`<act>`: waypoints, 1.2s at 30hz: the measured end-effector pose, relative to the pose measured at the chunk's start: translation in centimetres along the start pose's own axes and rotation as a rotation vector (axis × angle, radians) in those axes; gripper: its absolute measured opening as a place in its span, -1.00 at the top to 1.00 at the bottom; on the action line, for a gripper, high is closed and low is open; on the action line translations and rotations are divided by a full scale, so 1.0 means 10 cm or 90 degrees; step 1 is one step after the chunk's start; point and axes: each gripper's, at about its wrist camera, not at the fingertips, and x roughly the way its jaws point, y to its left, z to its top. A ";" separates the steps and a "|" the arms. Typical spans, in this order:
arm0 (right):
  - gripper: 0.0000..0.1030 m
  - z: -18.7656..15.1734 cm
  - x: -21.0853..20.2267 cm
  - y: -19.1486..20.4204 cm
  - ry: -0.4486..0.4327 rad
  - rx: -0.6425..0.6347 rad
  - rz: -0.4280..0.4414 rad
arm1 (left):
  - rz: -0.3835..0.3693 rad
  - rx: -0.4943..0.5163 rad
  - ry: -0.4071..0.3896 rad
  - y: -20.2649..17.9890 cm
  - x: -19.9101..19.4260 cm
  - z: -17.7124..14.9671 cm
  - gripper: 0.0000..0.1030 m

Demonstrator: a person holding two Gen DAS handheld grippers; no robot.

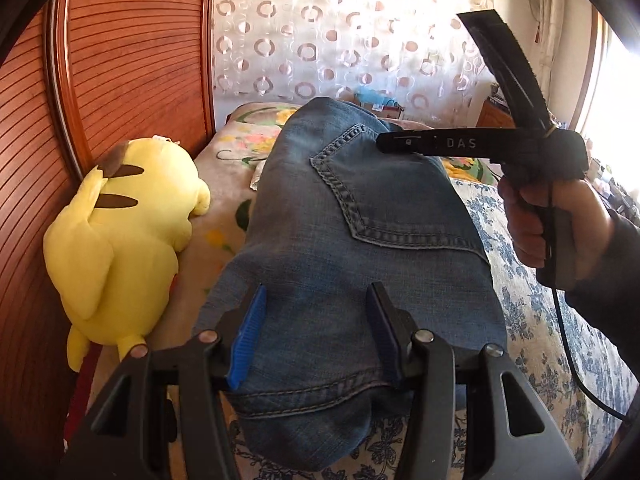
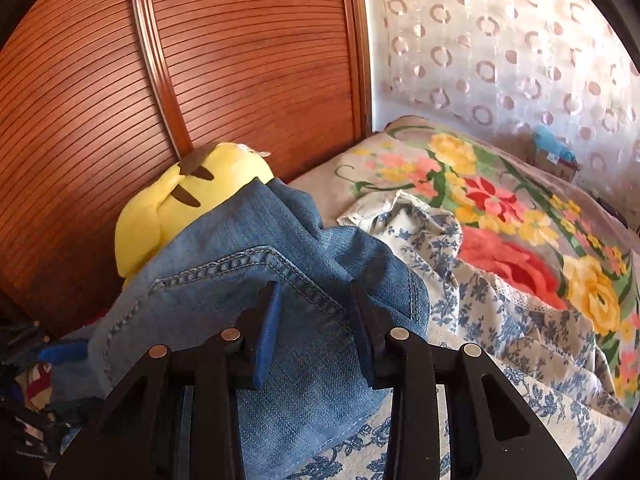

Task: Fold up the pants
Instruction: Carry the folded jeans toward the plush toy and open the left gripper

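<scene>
The blue denim pants (image 1: 352, 248) lie folded in a compact bundle on the bed, back pocket up. My left gripper (image 1: 318, 300) hovers open over the near end of the bundle, blue pads on either side, holding nothing. In the left wrist view the right gripper's handle (image 1: 532, 148) is held by a hand at the far right, above the pants' far end; its fingers are hidden there. In the right wrist view my right gripper (image 2: 314, 300) is open over the pants (image 2: 248, 280), its jaws apart above the pocket seam.
A yellow plush toy (image 1: 120, 232) lies left of the pants against the wooden slatted headboard (image 1: 132, 60); it also shows in the right wrist view (image 2: 192, 204). A blue-floral sheet (image 2: 460, 300) and a bright flowered blanket (image 2: 520, 220) cover the bed. A patterned curtain (image 1: 340, 32) hangs behind.
</scene>
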 end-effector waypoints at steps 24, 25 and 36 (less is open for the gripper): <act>0.36 -0.61 -1.34 0.16 -0.088 0.036 -0.036 | 0.008 0.041 -0.092 -0.58 -0.72 0.13 0.01; 0.36 -0.64 -1.40 0.16 -0.093 0.035 -0.041 | 0.007 0.044 -0.094 -0.61 -0.75 0.14 0.01; 0.36 -0.93 -2.05 0.03 -0.136 0.056 -0.077 | -0.009 0.074 -0.140 -1.05 -1.07 0.17 -0.33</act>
